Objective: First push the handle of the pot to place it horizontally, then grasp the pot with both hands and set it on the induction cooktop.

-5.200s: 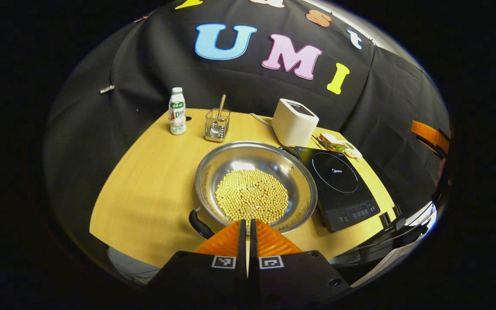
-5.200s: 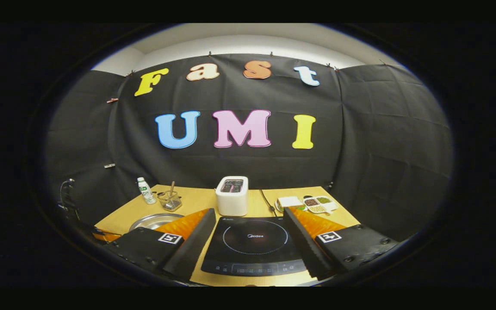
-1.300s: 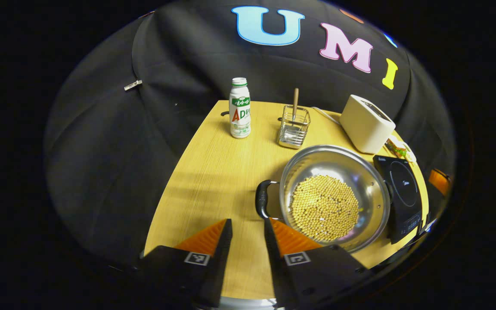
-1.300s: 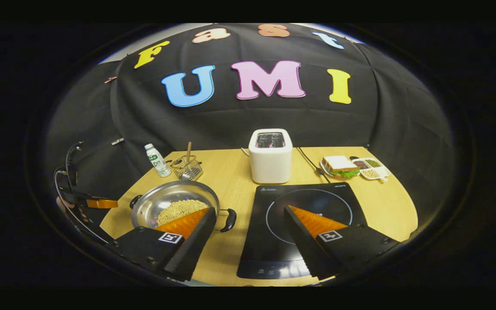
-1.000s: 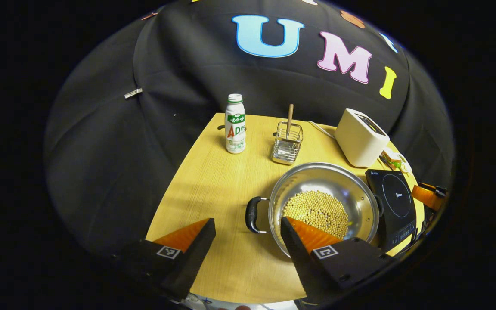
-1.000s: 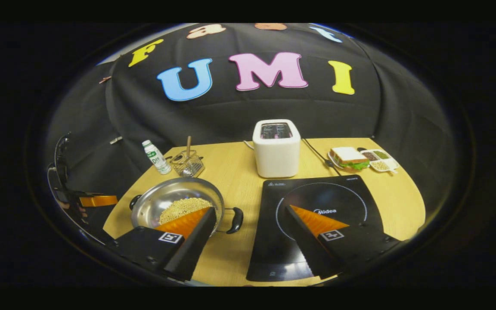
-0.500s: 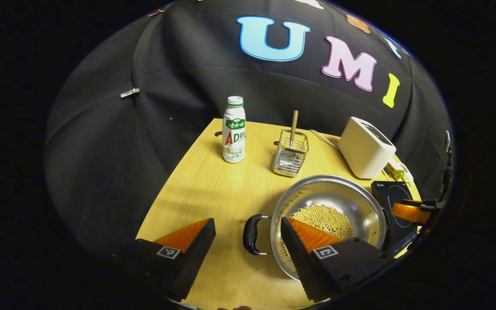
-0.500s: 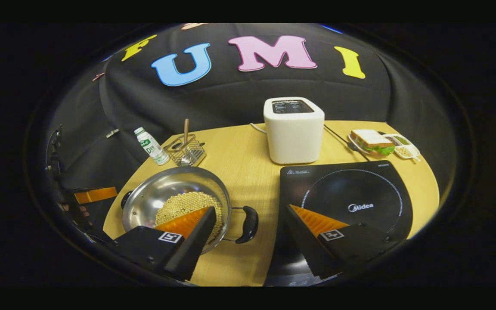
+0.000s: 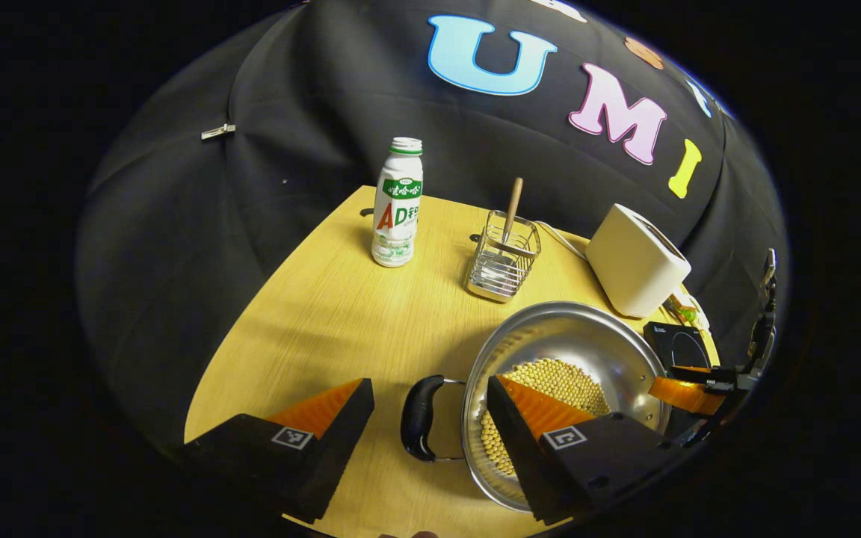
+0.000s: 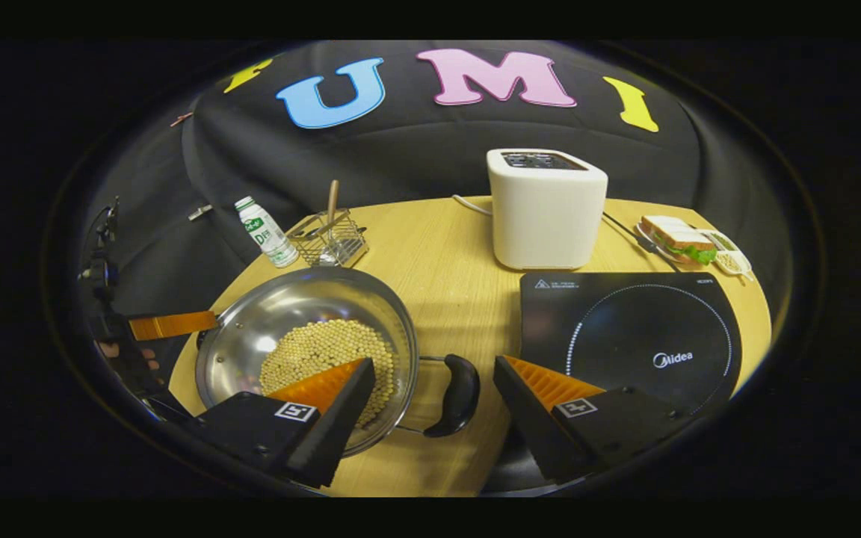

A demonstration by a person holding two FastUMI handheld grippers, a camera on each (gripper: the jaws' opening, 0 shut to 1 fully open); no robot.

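On the tabletop (image 10: 445, 246) the pot (image 10: 303, 329) sits at nine o'clock of the cooktop (image 10: 625, 329), apart. My left hand-held gripper (image 9: 430, 392) and right hand-held gripper (image 10: 434, 370) gape wide, each straddling a handle, gripping nothing.

Bystander items on the wooden table (image 10: 438, 246)

White toaster (image 10: 547, 209) as landmark, upright near the far edge. Wire holder (image 10: 328, 240) with a wooden-handled utensil stands well left of it; white bottle (image 10: 266, 232) further left. Sandwich (image 10: 676, 237) on a plate lies right of it, a small dish (image 10: 731, 260) just beyond.
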